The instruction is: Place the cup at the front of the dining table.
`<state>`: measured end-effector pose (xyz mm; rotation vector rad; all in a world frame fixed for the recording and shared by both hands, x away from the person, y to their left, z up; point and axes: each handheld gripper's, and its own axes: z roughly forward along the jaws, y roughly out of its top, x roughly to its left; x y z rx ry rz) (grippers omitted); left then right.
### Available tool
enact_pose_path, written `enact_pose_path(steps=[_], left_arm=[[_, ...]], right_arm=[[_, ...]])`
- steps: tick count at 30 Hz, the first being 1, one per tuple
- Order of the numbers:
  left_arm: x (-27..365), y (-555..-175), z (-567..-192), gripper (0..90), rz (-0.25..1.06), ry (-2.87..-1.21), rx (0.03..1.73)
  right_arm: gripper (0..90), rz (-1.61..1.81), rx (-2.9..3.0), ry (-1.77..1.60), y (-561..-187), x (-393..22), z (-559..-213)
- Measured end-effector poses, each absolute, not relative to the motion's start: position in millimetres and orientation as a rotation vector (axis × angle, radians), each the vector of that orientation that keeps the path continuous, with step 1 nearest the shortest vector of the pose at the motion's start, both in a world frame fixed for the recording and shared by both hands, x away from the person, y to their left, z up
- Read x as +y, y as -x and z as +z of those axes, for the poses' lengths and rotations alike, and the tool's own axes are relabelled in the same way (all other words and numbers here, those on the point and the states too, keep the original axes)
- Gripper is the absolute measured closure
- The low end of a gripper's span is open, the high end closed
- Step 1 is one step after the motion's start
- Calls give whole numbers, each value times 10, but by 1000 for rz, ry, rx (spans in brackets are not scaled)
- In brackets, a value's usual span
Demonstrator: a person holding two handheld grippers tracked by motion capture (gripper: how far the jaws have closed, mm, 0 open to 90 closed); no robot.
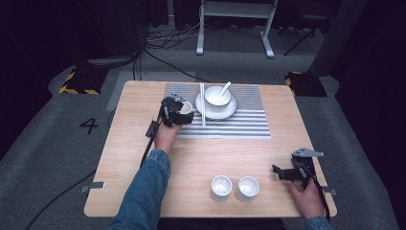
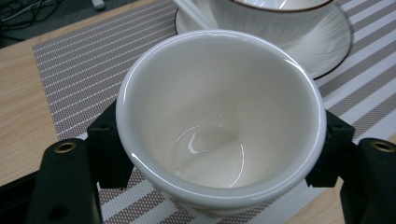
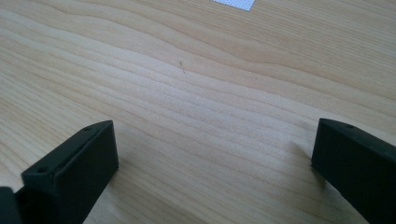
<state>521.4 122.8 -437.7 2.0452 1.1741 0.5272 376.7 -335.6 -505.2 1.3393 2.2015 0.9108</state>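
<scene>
At the near edge of the wooden counter (image 1: 143,191), two empty white cups (image 1: 221,188) are seen standing upright side by side, close together but apart, between the person's two forearms. Just to their right, near the counter's right edge, the right tool (image 1: 279,172) is held low over bare wood, with its jaws spread wide and nothing between them; in the right gripper view the two black jaws are seen well apart above the plain wood grain. Farther in, on the left, a denim sleeve (image 1: 143,187) is stretched forward, and the left tool (image 1: 184,111) is held at the left edge of the striped placemat (image 1: 239,127). A third white cup (image 2: 219,116) is pinched by this tool: in the left gripper view its round wall is gripped from both sides by the black pads (image 2: 109,144), the cup is kept upright with its mouth up, and its inside is empty. Whether its base is resting on the placemat or just above it cannot be told. Just beyond the held cup, a white plate (image 1: 230,111) is set on the placemat, with a white bowl (image 1: 218,97) on it and a white spoon (image 1: 224,88) leaned inside the bowl. A pair of white chopsticks (image 1: 202,108) is laid along the plate's left side, between plate and held cup.
</scene>
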Motion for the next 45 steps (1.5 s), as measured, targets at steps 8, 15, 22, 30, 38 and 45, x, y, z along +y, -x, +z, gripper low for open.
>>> enact_pose_path(steps=[8, 15, 22, 30, 38, 45], left_arm=[[1243, -5390, -4546, 268, 478, -2024, 1239], [1236, -5478, -4675, 268, 467, -2043, 1266], [1203, -5490, -4743, 268, 437, -2033, 1240], [1186, -5481, -4774, 266, 442, -2054, 1184], [1183, -5470, -4787, 254, 438, -2065, 1177], [1200, -5433, -4684, 206, 461, -2028, 1188]], right_arm=[[4, 911, 2201, -1339, -3767, -3356, -5052], [4, 911, 2202, -1338, -3766, -3356, -5052], [4, 911, 2201, -1338, -3766, -3356, -5052], [4, 911, 2202, -1338, -3766, -3356, -5052], [4, 909, 2198, -1339, -3768, -3354, -5053], [4, 909, 2198, -1339, -3768, -3354, -5053]])
